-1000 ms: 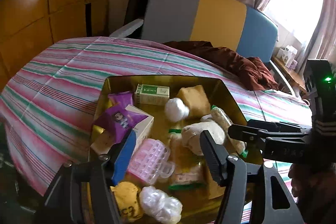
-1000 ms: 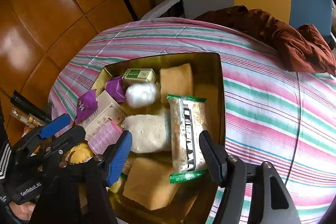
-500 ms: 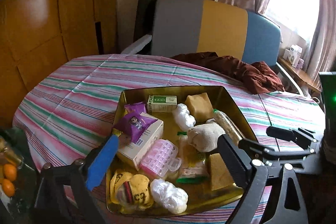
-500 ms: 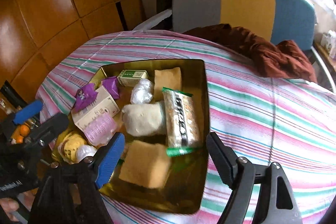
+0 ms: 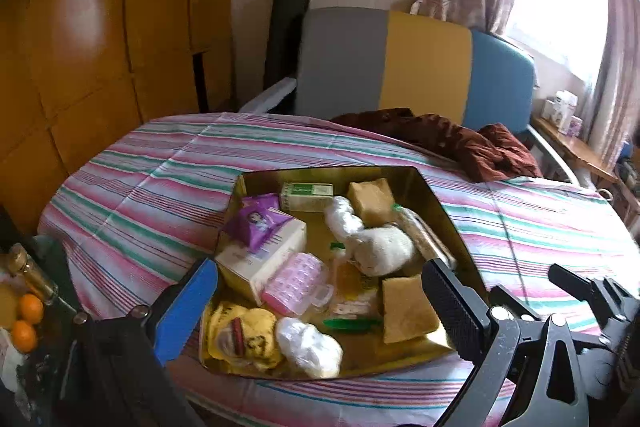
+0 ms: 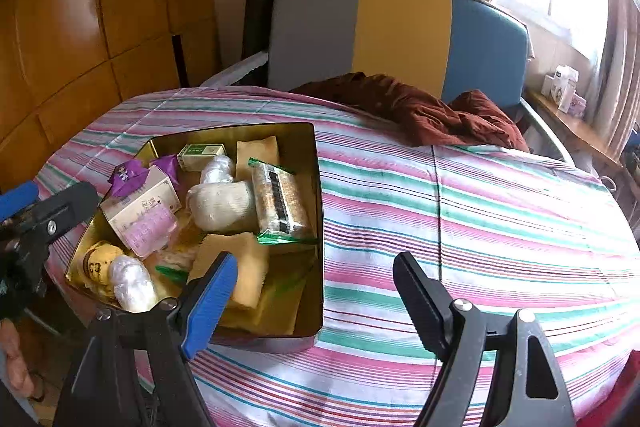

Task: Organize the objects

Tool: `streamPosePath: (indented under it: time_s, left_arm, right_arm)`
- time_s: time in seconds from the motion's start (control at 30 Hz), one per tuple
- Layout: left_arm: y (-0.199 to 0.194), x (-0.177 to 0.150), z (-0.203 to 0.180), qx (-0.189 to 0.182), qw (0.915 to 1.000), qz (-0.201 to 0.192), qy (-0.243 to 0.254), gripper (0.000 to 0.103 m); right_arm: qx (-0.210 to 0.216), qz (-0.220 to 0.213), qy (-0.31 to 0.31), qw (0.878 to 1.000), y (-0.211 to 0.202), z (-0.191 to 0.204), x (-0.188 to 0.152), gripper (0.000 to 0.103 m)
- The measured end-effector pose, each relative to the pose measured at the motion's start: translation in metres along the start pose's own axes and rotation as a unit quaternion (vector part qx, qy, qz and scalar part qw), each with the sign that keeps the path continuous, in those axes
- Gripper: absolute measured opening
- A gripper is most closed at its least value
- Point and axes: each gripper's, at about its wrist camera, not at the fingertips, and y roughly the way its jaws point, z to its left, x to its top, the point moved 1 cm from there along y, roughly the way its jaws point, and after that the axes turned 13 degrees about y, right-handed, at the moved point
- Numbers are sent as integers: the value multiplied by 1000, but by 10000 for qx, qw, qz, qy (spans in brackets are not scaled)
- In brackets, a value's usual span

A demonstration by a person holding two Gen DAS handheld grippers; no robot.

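Gold tin tray (image 5: 430, 187) sits on a bed with a striped sheet (image 5: 160, 179), toward its near left edge, and holds all the clutter. Far end of tray: green-white box (image 5: 306, 195) and a tan sponge block (image 5: 370, 201). Left side: purple packets (image 5: 256, 223) on a white carton (image 5: 260, 259), pink pill organizer (image 5: 298, 281) just beside it. Middle: white stuffed sock-like bundle (image 6: 220, 207), with a grain snack bar (image 6: 280, 201) along the right wall (green-edged wrapper). Near end: yellow plush thing (image 5: 244, 337), clear plastic wad (image 5: 310, 347), second sponge block (image 5: 406, 307).

Left gripper (image 5: 320, 311) is released, jaws opening wide, hanging over the tray's near end, gripping nothing. Right gripper (image 6: 314, 291) is released too, nothing between the pads, straddling the tray's near right corner. Brown cloth (image 6: 420, 107) lies crumpled at the bed's far edge, well apart from the tray.
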Motion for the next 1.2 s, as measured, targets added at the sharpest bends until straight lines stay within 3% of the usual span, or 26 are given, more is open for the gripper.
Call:
streamPosePath:
  time_s: [0.13, 0.4, 1.2]
  left_arm:
    - [-7, -3, -3, -106, 9999, -88, -12, 103]
    - [-12, -4, -1, 141, 9998, -126, -37, 102]
    - [3, -13, 7, 209, 9996, 119, -135, 102]
  right_arm:
    - [73, 12, 11, 10000, 2, 3, -2, 81]
    - [215, 55, -12, 9998, 1, 10, -8, 82]
    - [261, 186, -105, 9994, 11, 18, -12, 82]
